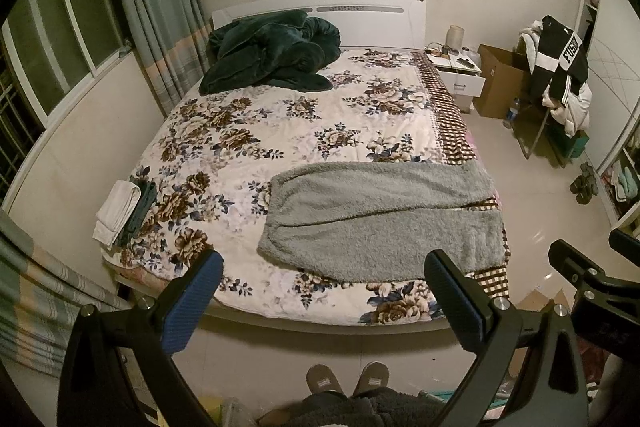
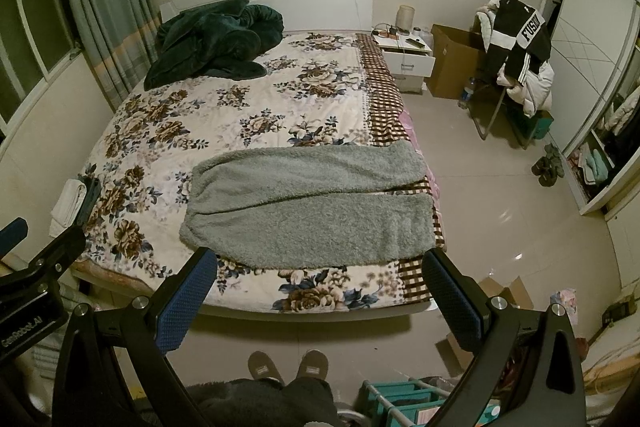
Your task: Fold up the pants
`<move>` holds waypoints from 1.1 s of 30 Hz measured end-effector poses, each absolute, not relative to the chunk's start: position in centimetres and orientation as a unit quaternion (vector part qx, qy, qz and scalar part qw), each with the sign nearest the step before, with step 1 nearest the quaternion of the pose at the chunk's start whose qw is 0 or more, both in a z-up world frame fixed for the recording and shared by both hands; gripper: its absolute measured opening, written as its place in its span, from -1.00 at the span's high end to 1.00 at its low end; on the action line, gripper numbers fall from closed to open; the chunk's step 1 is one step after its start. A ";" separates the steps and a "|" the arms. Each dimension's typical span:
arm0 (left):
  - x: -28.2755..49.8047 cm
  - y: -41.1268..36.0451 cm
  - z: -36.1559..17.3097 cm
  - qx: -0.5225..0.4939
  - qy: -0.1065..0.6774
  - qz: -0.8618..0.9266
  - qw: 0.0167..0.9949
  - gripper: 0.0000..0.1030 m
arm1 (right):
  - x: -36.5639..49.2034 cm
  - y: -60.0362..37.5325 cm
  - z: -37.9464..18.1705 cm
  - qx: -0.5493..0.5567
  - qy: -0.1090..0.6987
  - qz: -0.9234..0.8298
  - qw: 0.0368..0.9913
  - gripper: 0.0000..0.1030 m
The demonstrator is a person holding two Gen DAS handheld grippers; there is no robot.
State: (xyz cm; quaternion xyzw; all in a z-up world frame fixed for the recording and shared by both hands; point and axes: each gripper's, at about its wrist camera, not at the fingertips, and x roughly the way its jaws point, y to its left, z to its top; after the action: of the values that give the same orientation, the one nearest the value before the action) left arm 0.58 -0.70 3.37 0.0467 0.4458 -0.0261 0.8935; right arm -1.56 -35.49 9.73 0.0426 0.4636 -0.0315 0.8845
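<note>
Grey fleece pants [image 1: 372, 215] [image 2: 308, 203] lie flat across the near end of the floral bed [image 1: 280, 131] [image 2: 224, 115], waistband to the left, both legs stretched right to the bed's edge. My left gripper [image 1: 324, 271] hangs open in the air in front of the bed's foot, nothing between its blue-padded fingers. My right gripper [image 2: 320, 269] is open too, held back from the bed, level with the pants' near edge. Each gripper shows at the side of the other's view.
A dark green blanket [image 1: 272, 55] is bunched at the headboard. Folded white and dark clothes [image 1: 124, 211] sit at the bed's left edge. A nightstand [image 1: 456, 71], cardboard box, clothes-laden chair [image 1: 560, 79] and wardrobe stand right. Slippered feet [image 1: 348, 381] are on the floor.
</note>
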 end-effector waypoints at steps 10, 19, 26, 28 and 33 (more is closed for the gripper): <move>0.7 -0.5 3.8 0.046 0.445 -0.025 0.894 -1.00 | -1.5 -35.6 9.7 0.043 0.464 -0.031 0.884 -1.00; 0.7 -0.3 3.8 0.044 0.446 -0.025 0.894 -1.00 | -0.8 -35.5 9.7 0.048 0.471 -0.025 0.880 -1.00; 2.9 -0.8 2.9 0.037 0.438 0.001 0.898 -1.00 | 1.6 -38.1 7.0 0.064 0.472 -0.033 0.878 -1.00; 4.1 -0.9 1.6 0.035 0.427 0.015 0.903 -1.00 | 3.1 -38.8 5.7 0.075 0.472 -0.041 0.877 -1.00; 10.1 -0.4 -1.5 0.022 0.415 0.057 0.908 -1.00 | 9.3 -41.0 2.0 0.103 0.469 -0.074 0.874 -1.00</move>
State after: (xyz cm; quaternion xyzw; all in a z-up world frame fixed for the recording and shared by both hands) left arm 10.13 -0.36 -1.52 0.0225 0.4148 0.0572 0.9079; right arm 9.26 -40.98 2.00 0.1029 0.4693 -0.0739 0.8739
